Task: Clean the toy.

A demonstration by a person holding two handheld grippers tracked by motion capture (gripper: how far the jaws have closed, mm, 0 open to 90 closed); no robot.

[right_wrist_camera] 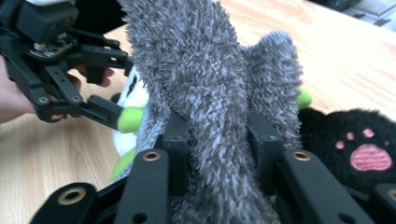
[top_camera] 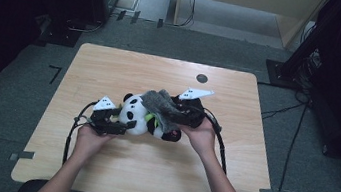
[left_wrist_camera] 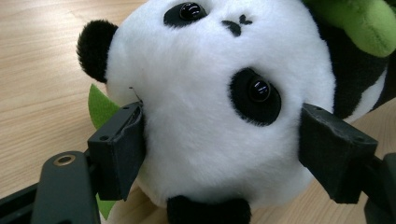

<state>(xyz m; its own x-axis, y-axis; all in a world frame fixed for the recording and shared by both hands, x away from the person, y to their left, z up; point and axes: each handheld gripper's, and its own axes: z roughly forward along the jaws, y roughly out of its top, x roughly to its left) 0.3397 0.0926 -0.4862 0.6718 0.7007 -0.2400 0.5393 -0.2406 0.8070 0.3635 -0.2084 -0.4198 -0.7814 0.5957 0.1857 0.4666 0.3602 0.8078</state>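
panda toy pinned at the head, grey cloth pinched over its body

nearest the person, two bare forearms come up from the counter's (top_camera: pixel 98 166) front edge; the left gripper (top_camera: pixel 116 118) has its jaws set wide around the white head of the panda toy (top_camera: pixel 138 114), one pad against each cheek, and in the left gripper view the pads (left_wrist_camera: pixel 122 144) dent the plush a little beside a green leaf (left_wrist_camera: pixel 100 107). just beyond, on the toy's body, the right gripper (top_camera: pixel 187 116) has its jaws drawn narrow on a fold of the grey fuzzy cloth (top_camera: pixel 162 106), which stands up between them in the right gripper view, a black paw with pink pads (right_wrist_camera: pixel 369 156) beside it. the toy lies on its side near the counter's middle. farther back sits a dark round spot (top_camera: pixel 202 78).
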